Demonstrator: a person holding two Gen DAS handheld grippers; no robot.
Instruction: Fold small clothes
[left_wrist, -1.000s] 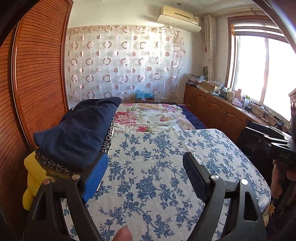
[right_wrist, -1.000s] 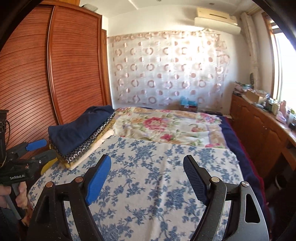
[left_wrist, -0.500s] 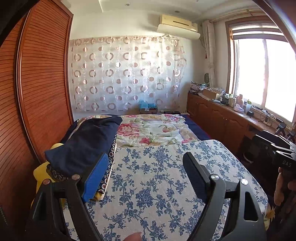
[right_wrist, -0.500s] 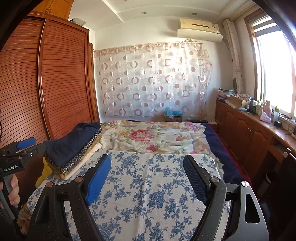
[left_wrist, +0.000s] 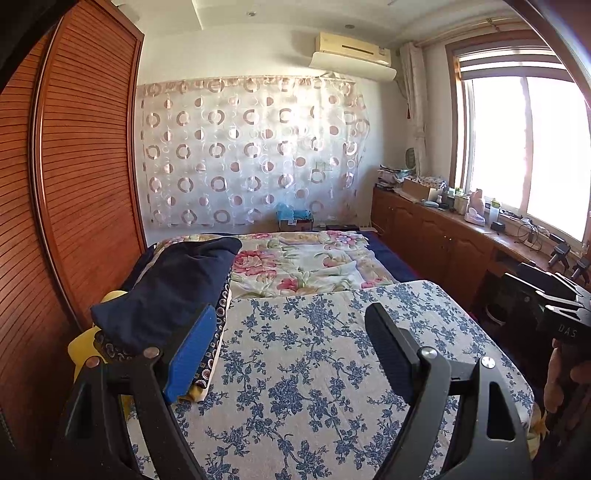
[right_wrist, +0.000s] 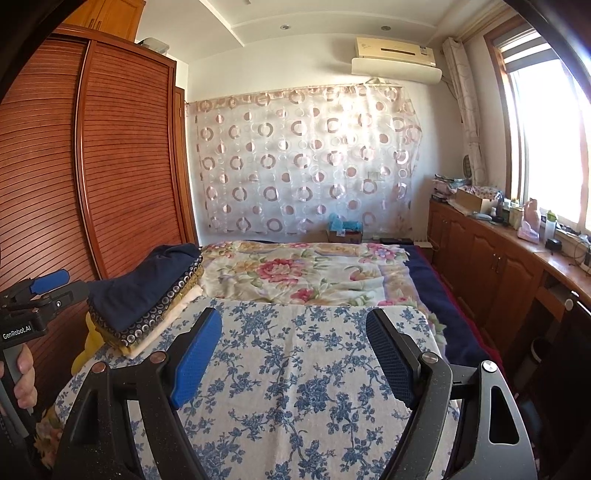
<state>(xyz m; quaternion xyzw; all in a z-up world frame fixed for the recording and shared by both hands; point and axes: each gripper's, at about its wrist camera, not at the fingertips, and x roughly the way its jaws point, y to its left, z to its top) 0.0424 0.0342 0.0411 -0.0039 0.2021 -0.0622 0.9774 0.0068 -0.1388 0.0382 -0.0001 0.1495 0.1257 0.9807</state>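
Both my grippers, the left gripper (left_wrist: 291, 347) and the right gripper (right_wrist: 295, 350), hung with fingers spread wide and held nothing above the blue-flowered bedcover (left_wrist: 314, 369). Folded clothes (right_wrist: 147, 299) sat stacked at the cover's left edge, a navy garment (left_wrist: 173, 291) on top, beside the slatted wardrobe (right_wrist: 110, 166).

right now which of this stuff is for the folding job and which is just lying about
For the job:
- stack of folded clothes, navy piece on top
- blue-flowered cloth spread as the work surface
- left claw and right claw, both open, empty

Lying about:
- flowered quilt
- clutter on the window counter
- air conditioner
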